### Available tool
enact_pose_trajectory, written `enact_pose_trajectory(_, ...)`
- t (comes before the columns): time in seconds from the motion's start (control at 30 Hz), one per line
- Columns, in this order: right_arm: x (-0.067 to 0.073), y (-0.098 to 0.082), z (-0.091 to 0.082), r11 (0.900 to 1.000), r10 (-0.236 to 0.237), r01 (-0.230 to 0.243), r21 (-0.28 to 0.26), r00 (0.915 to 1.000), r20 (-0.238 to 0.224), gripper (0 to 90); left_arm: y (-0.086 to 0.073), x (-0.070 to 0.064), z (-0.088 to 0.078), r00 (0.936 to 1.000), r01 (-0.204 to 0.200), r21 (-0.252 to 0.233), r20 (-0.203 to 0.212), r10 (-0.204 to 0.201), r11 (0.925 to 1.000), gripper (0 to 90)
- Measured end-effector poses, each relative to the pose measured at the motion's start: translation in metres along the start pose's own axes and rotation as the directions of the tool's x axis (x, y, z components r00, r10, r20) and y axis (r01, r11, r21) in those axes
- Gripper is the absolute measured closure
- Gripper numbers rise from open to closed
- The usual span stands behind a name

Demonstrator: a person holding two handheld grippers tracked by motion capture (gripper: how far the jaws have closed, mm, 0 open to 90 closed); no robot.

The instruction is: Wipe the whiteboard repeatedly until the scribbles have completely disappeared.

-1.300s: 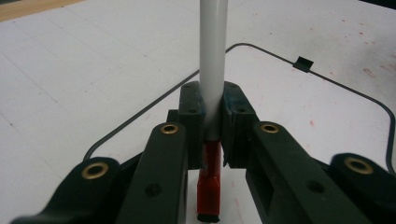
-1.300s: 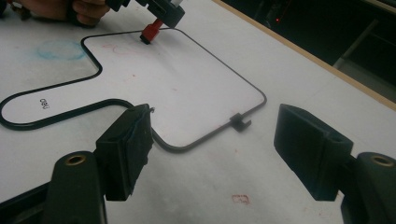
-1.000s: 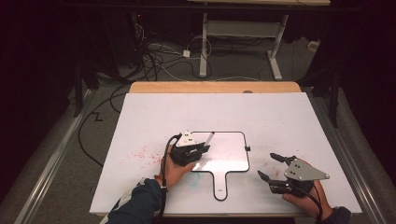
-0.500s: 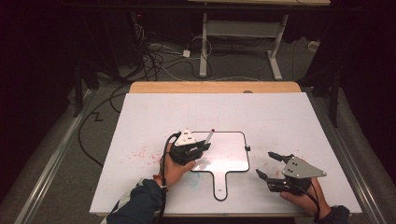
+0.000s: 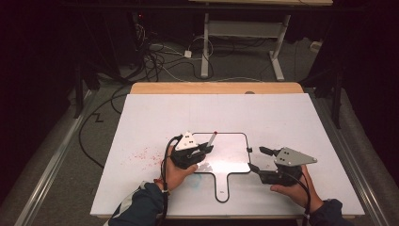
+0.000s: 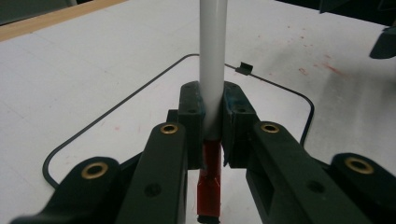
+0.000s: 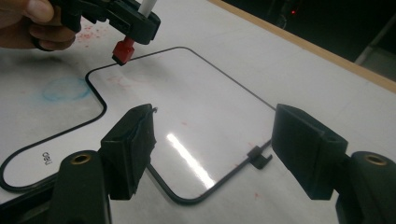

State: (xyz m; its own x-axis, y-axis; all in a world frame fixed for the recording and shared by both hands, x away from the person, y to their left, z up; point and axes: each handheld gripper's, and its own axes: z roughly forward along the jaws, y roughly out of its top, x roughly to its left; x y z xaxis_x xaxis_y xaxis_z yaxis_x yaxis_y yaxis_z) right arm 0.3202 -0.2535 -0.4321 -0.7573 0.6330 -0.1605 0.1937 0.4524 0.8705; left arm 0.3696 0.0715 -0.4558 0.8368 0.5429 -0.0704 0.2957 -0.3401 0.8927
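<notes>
The left gripper (image 5: pixel 203 149) is pinching a white marker (image 6: pixel 213 70) with a red cap, holding it over the little whiteboard (image 5: pixel 230 155) on the table (image 5: pixel 282 117). The right gripper (image 7: pixel 215 140) is sitting wide open beside the board's edge.
</notes>
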Motion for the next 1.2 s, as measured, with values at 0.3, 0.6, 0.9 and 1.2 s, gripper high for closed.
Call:
enact_pose_trajectory(0.3, 0.003, 0.013, 0.017, 1.000, 0.001, -0.001, 0.001, 0.9991, -0.042, 31.9, 0.002, -0.001, 0.001, 0.9998, -0.018, -0.002, 0.001, 0.018, 0.9998, 78.9)
enact_pose_trajectory(0.6, 0.005, 0.020, 0.020, 1.000, 0.008, -0.009, -0.013, 0.9980, -0.063, 37.4, 0.003, -0.006, 0.000, 0.9995, -0.030, -0.002, -0.002, 0.030, 0.9995, 78.8)
enact_pose_trajectory(0.9, 0.015, 0.044, 0.043, 0.996, 0.041, -0.052, -0.071, 0.9884, -0.146, 42.7, 0.004, -0.013, 0.005, 0.9985, -0.046, -0.015, 0.029, 0.047, 0.9988, 78.8)
enact_pose_trajectory(1.2, 0.013, 0.053, 0.069, 0.992, 0.082, -0.101, -0.075, 0.9705, -0.227, 52.0, 0.004, -0.019, 0.007, 0.9950, -0.081, -0.006, 0.058, 0.081, 0.9967, 78.8)
